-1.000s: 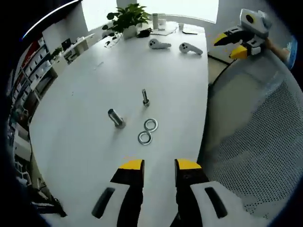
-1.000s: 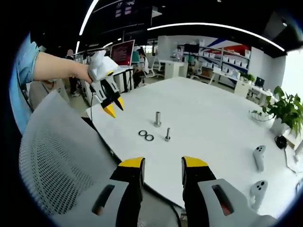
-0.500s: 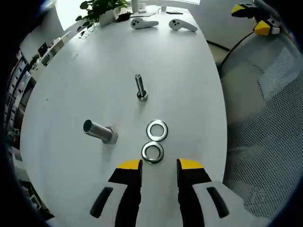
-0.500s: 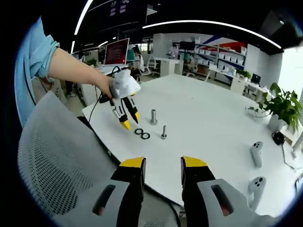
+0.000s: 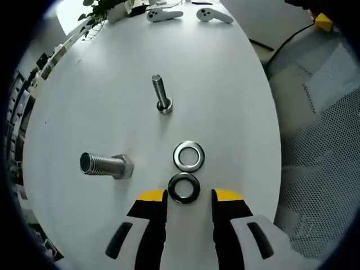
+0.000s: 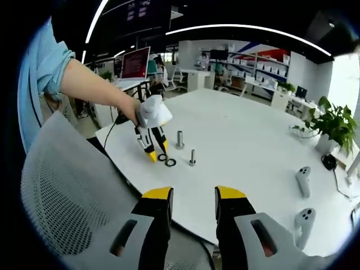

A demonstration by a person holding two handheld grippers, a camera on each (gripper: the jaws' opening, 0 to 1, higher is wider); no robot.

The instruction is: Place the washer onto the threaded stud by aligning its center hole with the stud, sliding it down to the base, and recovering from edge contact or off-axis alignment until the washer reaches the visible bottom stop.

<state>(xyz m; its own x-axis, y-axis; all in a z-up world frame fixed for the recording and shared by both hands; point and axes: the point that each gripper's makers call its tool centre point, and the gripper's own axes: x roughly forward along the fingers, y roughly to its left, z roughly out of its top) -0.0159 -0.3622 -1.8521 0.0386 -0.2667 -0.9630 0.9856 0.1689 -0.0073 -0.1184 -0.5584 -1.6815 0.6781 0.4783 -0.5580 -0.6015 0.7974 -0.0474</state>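
White oval table [image 5: 112,67]. On it: two washers [image 5: 189,156] [image 5: 184,188] side by side near the edge; slim threaded stud [image 5: 160,94] standing upright; thick bolt [image 5: 106,165] standing nearby; two white handheld controllers [image 5: 163,14] [image 5: 213,14] and a potted plant [image 6: 336,125] at the far end.

- You are looking at two washers: the near washer [image 5: 184,188] and the far washer [image 5: 189,156].
- You are seeing two threaded pieces: the thick bolt [image 5: 105,165] and the slim stud [image 5: 161,94].
- You are facing two white controllers [image 5: 163,13].
- You are holding two grippers.
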